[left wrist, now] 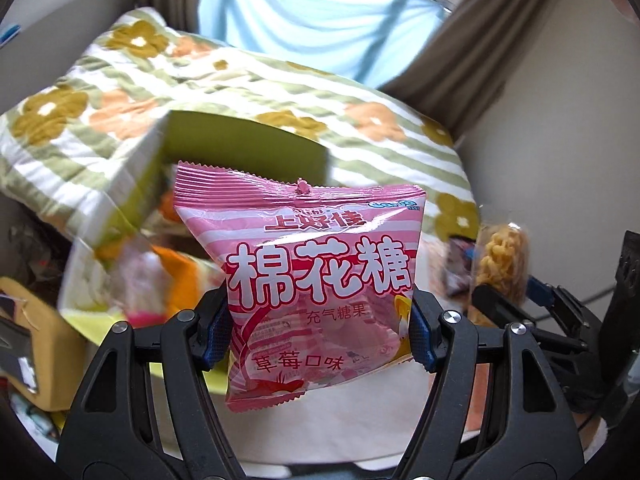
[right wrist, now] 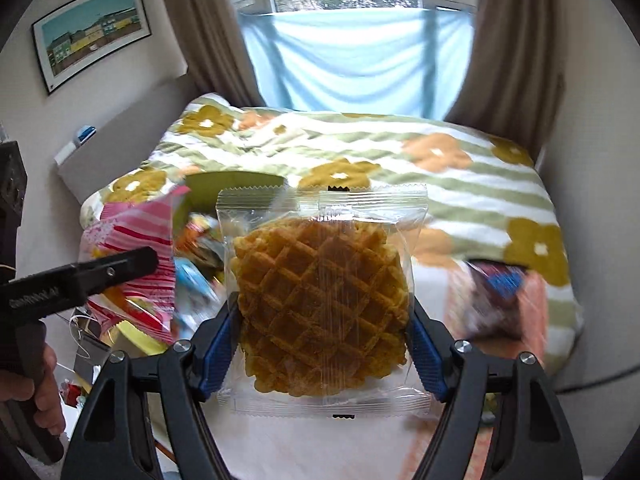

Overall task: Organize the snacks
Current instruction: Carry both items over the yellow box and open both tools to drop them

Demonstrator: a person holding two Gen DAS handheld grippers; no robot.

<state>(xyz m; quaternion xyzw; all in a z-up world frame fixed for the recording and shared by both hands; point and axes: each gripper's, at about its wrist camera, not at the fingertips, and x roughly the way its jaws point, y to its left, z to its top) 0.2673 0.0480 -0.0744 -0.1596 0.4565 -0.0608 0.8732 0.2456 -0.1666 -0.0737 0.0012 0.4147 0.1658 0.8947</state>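
Note:
My left gripper (left wrist: pixel 319 334) is shut on a pink marshmallow packet (left wrist: pixel 312 280) and holds it upright in the air above the bed. My right gripper (right wrist: pixel 324 340) is shut on a clear packet with a golden waffle (right wrist: pixel 322 312) inside. The pink packet (right wrist: pixel 132 256) and the left gripper's black body (right wrist: pixel 76 280) show at the left of the right wrist view. The waffle packet (left wrist: pixel 502 260) and right gripper (left wrist: pixel 520 312) show at the right of the left wrist view. A green box (left wrist: pixel 240 152) with several snacks in it sits just behind the pink packet.
A floral green-striped blanket (right wrist: pixel 460 184) covers the bed. A dark snack packet (right wrist: pixel 496 292) lies on it at the right. A blue cloth (right wrist: pixel 356 60) hangs over the window between brown curtains. A yellow cardboard box (left wrist: pixel 36 336) stands at the left.

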